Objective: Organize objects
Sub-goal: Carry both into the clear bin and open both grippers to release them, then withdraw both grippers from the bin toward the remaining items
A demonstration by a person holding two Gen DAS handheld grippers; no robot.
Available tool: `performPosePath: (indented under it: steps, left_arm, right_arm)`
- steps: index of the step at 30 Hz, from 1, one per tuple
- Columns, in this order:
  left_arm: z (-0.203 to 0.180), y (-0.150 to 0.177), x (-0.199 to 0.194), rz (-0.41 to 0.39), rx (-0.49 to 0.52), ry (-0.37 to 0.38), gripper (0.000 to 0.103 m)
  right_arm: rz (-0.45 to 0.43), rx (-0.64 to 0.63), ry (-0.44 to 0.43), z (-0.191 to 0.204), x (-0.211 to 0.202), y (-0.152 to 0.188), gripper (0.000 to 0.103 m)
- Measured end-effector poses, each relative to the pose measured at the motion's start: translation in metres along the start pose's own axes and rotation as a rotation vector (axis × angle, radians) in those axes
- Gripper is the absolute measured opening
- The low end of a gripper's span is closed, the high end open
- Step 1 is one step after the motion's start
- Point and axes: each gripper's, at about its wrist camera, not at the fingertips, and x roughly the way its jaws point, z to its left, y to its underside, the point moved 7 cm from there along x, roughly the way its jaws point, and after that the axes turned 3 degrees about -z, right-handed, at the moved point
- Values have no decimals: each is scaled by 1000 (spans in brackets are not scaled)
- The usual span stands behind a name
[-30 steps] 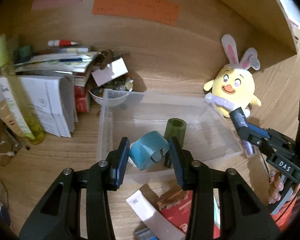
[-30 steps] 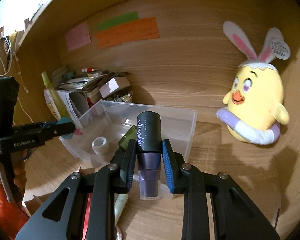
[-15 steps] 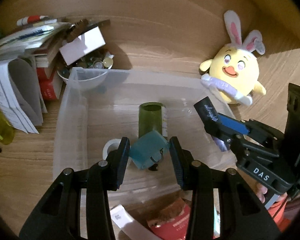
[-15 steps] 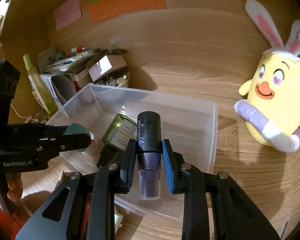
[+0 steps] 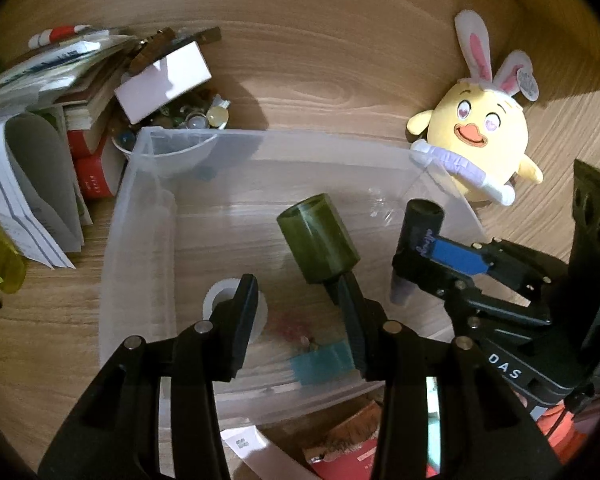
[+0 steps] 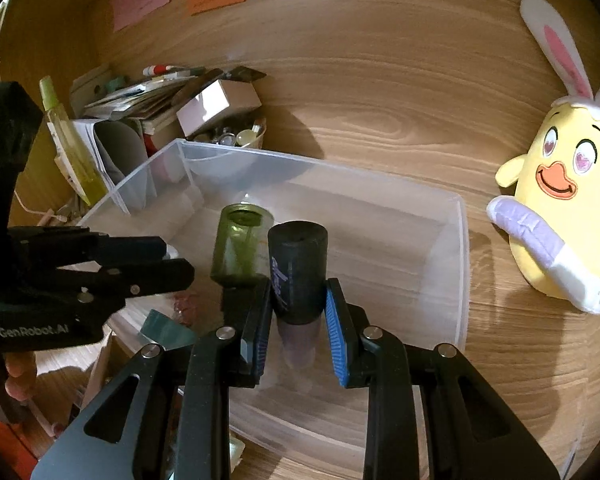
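- We hold a dark-capped cosmetic bottle [image 6: 298, 268] in our right gripper [image 6: 298, 320], whose blue-padded fingers [image 6: 335, 336] are closed on its sides; it hangs cap-up over the near right part of a clear plastic bin [image 6: 462, 256].
- Our left gripper [image 5: 300, 320] has its fingers parted and pressing on nothing. A teal tape dispenser [image 5: 324, 364] lies on the bin floor just below and between them, at the near wall.
- Also inside the bin: a dark green bottle [image 5: 318, 240] on its side near the middle, and a white tape roll [image 5: 220, 300] at the near left, partly hidden behind the left finger.
- The bin sits on a wooden desk [image 6: 380, 100]. To its far left is a pile of books and papers [image 5: 40, 120] and a small bowl of beads [image 5: 188, 120]; to its right sits a yellow chick plush with rabbit ears [image 6: 560, 200].
- We judge the step in hand to be dropping items into the bin: the tape dispenser looks released, the cosmetic bottle not yet.
- Next, the right gripper should go lower into free floor space right of the green bottle, then open; the left should lift clear of the bin.
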Motion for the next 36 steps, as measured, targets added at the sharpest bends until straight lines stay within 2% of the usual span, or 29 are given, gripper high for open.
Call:
performPosePath:
  steps: [5,9,14,17,23,25,29,36]
  left_arm:
    - [0,-3,-17,-39,8,-18,42]
    - [-2,-4,-33,-75,23,-39,51]
    - [-8,0,-53,-118,67,-71,56]
    - [-12,6,-62,-134,94,-83,61]
    - [-15,22,-70,-122,115,-84,62]
    - [-16,28,-70,-115,113,-80,66]
    - [-18,42,-71,-100,119,-78,69]
    - [-23,79,-59,-20,118,-61,70]
  right_arm:
    - [3,3,0,1,0,1,24]
    - [10,6,-8,2,-2,2,25]
    - [-17,10,3,2,-13,1,41]
    - [-36,7,8,3,-24,2,42]
    - [-65,-16,25,8,-47,8,42]
    - [-78,-22,23,10,-56,11,43]
    - [-114,-31,28,15,-75,17,52]
    - [-100,-36,33,23,-87,44,53]
